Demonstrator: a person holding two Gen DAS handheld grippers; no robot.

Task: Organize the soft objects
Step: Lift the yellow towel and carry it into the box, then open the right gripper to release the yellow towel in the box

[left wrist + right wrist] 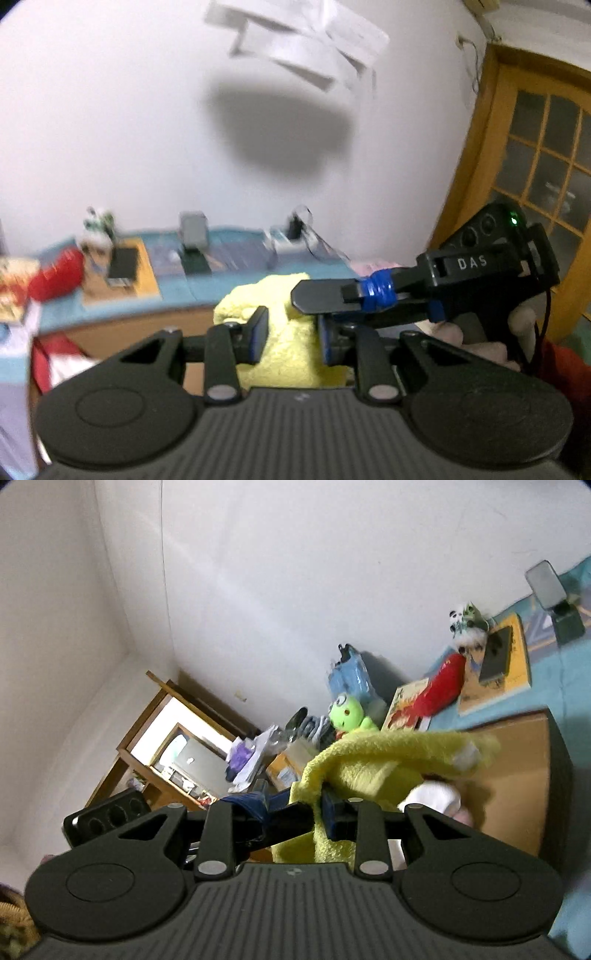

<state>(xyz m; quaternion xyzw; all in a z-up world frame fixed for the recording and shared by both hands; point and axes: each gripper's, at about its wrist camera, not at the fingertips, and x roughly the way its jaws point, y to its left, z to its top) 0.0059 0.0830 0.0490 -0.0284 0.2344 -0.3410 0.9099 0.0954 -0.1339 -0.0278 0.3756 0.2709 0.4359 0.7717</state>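
Against the white wall (110, 110), both grippers, left (290, 334) and right (291, 812), pinch the limp yellow towel (280, 354); light, floppy, best gripped by its edges.

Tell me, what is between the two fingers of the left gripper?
The yellow fleece cloth fills the gap of the left gripper, seen in the left wrist view. The right gripper reaches in just above.
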